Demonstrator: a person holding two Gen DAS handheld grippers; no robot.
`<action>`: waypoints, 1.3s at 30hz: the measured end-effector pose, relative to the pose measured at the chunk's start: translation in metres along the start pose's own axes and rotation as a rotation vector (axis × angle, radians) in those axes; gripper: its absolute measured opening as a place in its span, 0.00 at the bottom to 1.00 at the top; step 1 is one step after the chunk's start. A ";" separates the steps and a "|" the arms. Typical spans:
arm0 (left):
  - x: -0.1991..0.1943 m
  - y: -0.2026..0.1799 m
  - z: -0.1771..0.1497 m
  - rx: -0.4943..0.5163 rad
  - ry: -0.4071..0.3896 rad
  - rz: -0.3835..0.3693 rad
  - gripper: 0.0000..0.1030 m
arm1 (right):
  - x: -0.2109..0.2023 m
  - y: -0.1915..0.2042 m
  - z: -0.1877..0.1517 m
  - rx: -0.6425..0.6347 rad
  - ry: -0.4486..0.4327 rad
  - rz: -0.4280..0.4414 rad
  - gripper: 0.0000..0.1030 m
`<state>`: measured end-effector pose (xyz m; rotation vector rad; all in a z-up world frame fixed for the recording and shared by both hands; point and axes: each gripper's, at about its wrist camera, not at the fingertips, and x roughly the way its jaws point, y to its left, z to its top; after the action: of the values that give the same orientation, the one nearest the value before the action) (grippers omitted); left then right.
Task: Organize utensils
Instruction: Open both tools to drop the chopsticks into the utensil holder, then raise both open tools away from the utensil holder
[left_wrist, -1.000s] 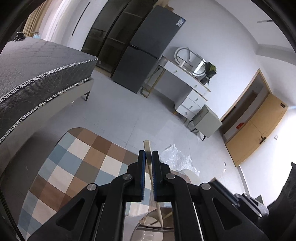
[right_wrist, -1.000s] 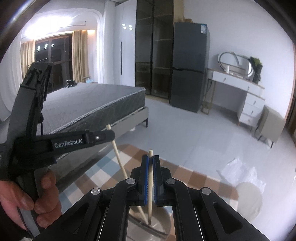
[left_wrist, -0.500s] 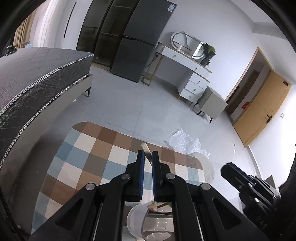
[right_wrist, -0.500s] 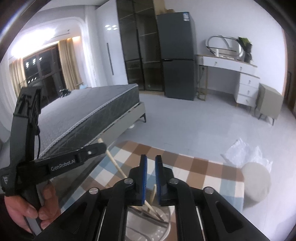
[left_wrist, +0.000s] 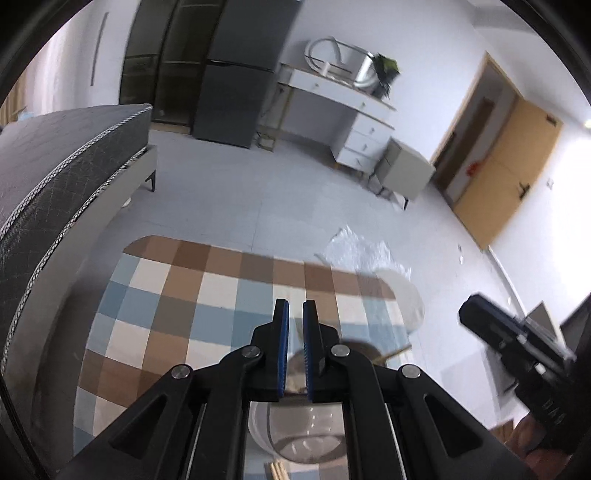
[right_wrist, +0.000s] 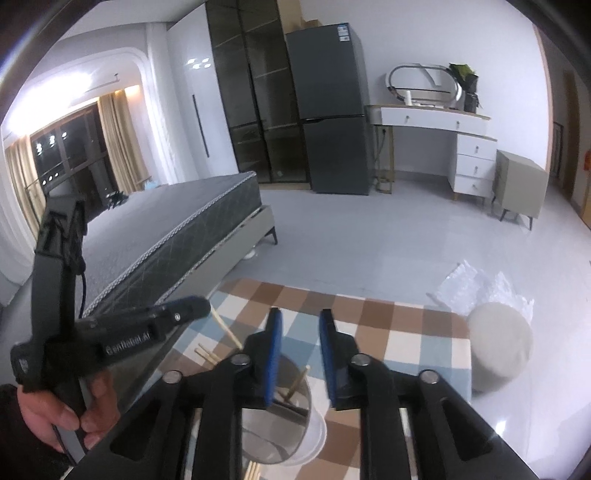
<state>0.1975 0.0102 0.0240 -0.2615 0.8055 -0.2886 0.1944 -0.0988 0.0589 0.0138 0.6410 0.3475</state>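
Chopstick dropped from right claw (right_wrist: 298, 328), opening, empty; left claw (left_wrist: 294, 314) shut.

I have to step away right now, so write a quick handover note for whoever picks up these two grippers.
Left gripper: shut on the held chopstick, apparently near its top end; it slants down towards the clear cup.
Right gripper: jaws opening, nothing between them.
Done: at least one leaning chopstick stands in the cup, below both grippers.
Left: probably drop the held one in, then collect the loose chopsticks lying beside the cup.
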 end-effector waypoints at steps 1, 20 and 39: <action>0.000 -0.003 -0.002 0.016 0.015 -0.023 0.02 | -0.004 -0.003 -0.003 0.007 -0.003 -0.003 0.21; -0.089 -0.024 -0.043 0.020 -0.053 0.131 0.61 | -0.082 -0.006 -0.057 0.119 -0.068 -0.021 0.49; -0.116 -0.024 -0.114 0.037 -0.091 0.204 0.80 | -0.127 0.022 -0.141 0.199 -0.089 -0.032 0.84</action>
<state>0.0340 0.0152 0.0336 -0.1549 0.7296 -0.0995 0.0098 -0.1324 0.0224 0.2076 0.5847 0.2495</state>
